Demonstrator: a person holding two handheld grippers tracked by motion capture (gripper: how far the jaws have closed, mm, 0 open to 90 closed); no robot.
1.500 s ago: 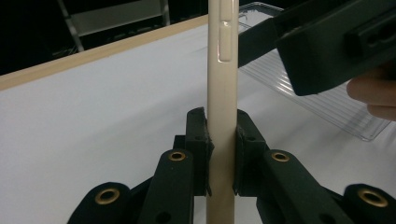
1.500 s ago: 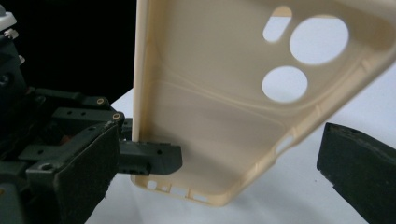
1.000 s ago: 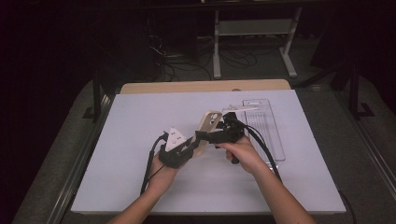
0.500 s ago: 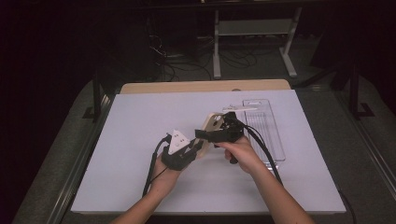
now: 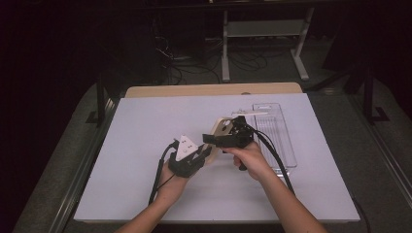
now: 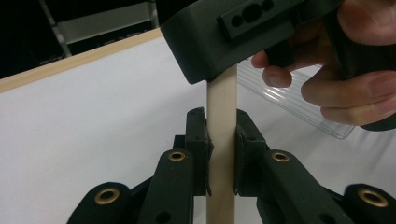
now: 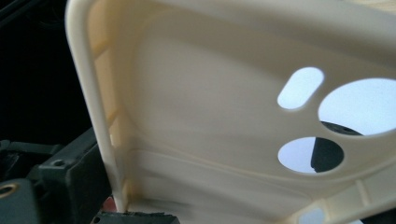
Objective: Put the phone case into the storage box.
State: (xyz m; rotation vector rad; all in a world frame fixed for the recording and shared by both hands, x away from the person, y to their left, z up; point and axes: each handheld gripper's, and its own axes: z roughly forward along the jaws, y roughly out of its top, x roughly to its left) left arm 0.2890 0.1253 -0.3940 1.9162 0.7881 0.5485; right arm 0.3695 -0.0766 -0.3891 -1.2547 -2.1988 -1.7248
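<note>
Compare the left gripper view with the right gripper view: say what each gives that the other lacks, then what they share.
Left gripper view: the left claw pinching the thin edge of the cream phone case, the right hand above it, and the clear tray behind. Right gripper view: the case's hollow inside, with its camera cutouts. Shared: the case itself, edge-on in one, broadside in the other.

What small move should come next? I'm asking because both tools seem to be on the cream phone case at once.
Probably open the right tool and ease it off, so the case passes to the left one. The left tool is already clamped on the edge of the cream phone case, pads pressing both sides, and the case hangs above the white table. The clear tray lies beside the right hand.
</note>
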